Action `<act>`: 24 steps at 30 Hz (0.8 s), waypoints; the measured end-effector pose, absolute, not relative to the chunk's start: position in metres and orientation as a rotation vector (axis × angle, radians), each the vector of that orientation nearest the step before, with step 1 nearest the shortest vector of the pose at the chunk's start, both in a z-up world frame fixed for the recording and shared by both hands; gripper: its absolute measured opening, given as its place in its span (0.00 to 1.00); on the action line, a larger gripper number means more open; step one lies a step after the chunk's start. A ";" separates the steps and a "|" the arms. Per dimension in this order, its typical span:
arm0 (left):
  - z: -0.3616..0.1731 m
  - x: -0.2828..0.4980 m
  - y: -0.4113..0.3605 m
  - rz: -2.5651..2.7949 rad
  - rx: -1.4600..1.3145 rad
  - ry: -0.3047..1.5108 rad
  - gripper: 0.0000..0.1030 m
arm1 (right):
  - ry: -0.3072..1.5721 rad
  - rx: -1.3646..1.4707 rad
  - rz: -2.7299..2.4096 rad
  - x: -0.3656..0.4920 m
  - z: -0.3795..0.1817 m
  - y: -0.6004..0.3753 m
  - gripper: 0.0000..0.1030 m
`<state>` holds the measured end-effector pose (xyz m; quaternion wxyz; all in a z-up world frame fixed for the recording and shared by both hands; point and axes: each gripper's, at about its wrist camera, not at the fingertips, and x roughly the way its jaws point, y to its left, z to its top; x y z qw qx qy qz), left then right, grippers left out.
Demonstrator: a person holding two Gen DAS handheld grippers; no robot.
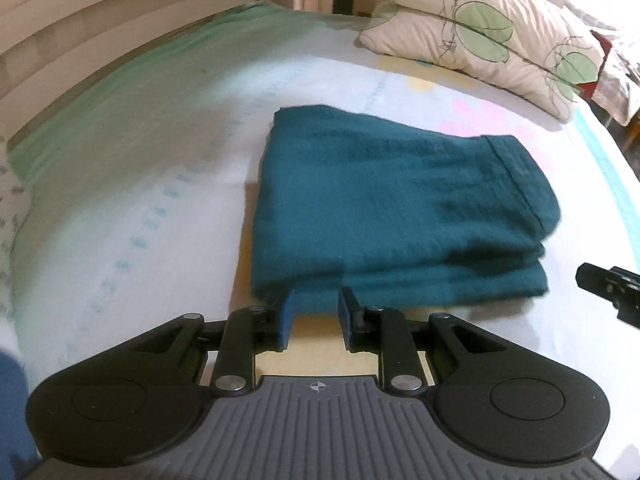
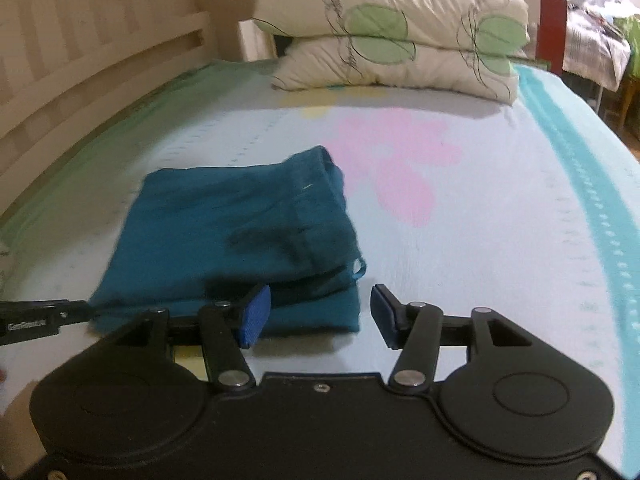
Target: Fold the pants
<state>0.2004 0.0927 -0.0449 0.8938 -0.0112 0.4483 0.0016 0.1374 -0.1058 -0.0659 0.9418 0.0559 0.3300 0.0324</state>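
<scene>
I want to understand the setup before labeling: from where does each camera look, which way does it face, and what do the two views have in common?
Left wrist view: sits on the left tool, looking forward and down over the folded teal pants on the bed; its blue fingers stand apart and empty; the right tool's tip shows at the right edge.
Right wrist view: sits on the right tool, facing the pants' near right corner and the pillows; its fingers are wide apart and empty; the left tool shows at the left edge.
Shared: pants, pillows, bed, headboard.
</scene>
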 end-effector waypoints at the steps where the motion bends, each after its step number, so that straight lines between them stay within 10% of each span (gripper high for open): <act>1: -0.042 0.192 0.090 0.005 -0.030 0.929 0.22 | 0.672 0.115 0.075 0.128 -0.064 -0.103 0.58; 24: -0.013 0.102 0.064 -0.035 -0.029 0.855 0.23 | 0.677 0.155 0.098 0.045 -0.040 -0.069 0.60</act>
